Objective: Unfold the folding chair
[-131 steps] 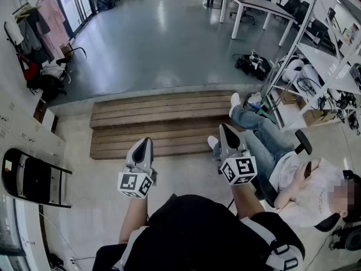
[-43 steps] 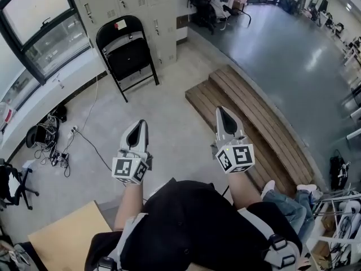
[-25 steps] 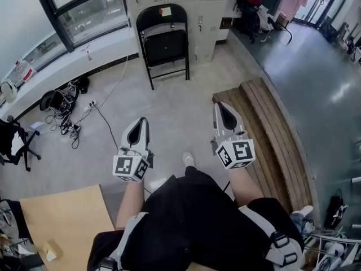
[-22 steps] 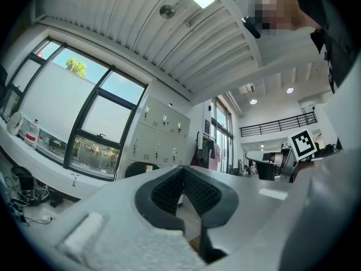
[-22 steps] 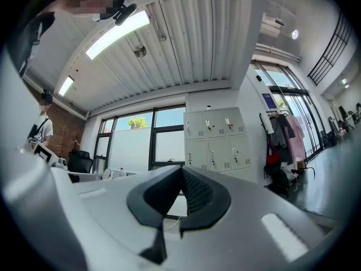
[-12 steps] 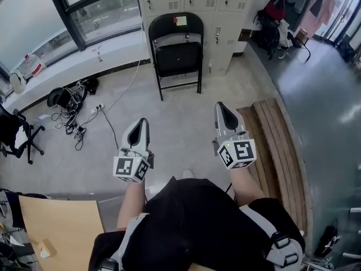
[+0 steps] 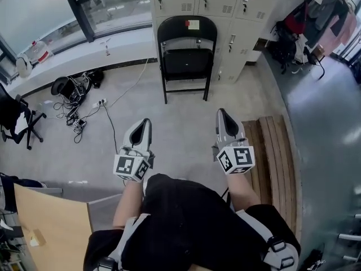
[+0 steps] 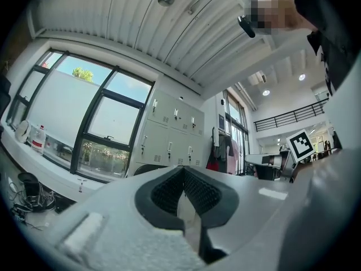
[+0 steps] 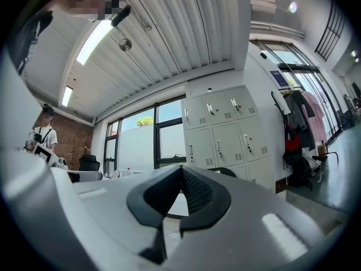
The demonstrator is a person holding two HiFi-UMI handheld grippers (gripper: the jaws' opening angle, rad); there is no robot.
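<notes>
Against the grey lockers (image 7: 203, 4) at top centre, the black folding chair (image 7: 186, 58) stands folded; nothing of the unfolding is done yet. Lower down, well apart from it, the left claw (image 7: 144, 126) and right claw (image 7: 222, 116) are both closed and empty.
</notes>
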